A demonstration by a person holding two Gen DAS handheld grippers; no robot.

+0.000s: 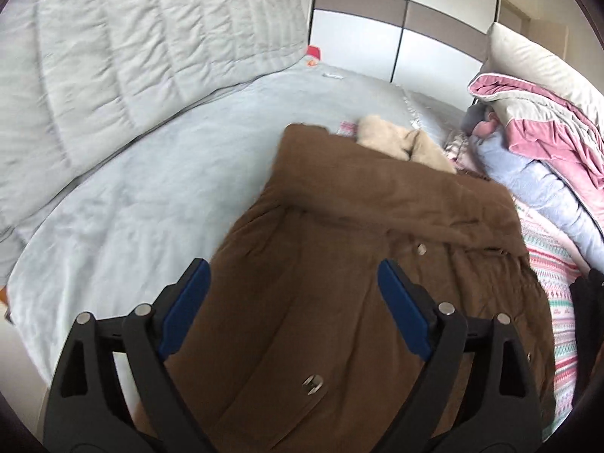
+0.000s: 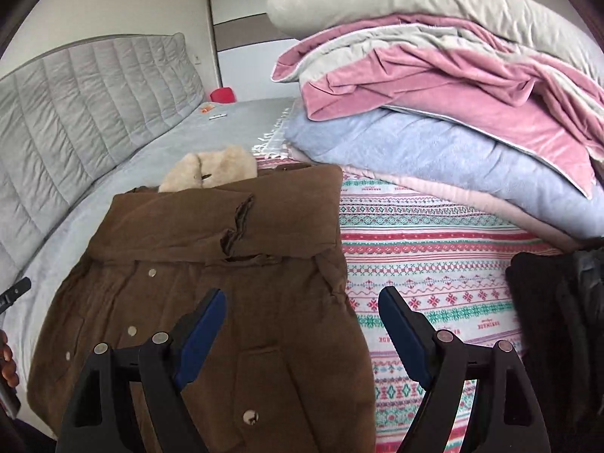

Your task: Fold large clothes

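A large brown coat [image 1: 339, 264] [image 2: 211, 264] with metal snaps lies flat on the bed, its sleeves folded across the chest and a cream fur hood trim [image 1: 404, 143] [image 2: 211, 170] at its far end. My left gripper [image 1: 294, 275] hovers above the coat's lower part, jaws wide apart with nothing between the blue pads. My right gripper [image 2: 302, 302] hangs over the coat's right edge, where it meets the patterned blanket [image 2: 434, 264], open and holding nothing. A bit of the left gripper [image 2: 15, 290] shows at the right wrist view's left edge.
A stack of folded pink, beige and pale blue bedding [image 2: 453, 94] [image 1: 536, 143] sits at the far right of the bed. A grey quilted headboard [image 1: 132, 56] [image 2: 87, 102] runs along the left. Black clothing [image 2: 558, 321] lies at the right. A wardrobe [image 1: 396, 19] stands behind.
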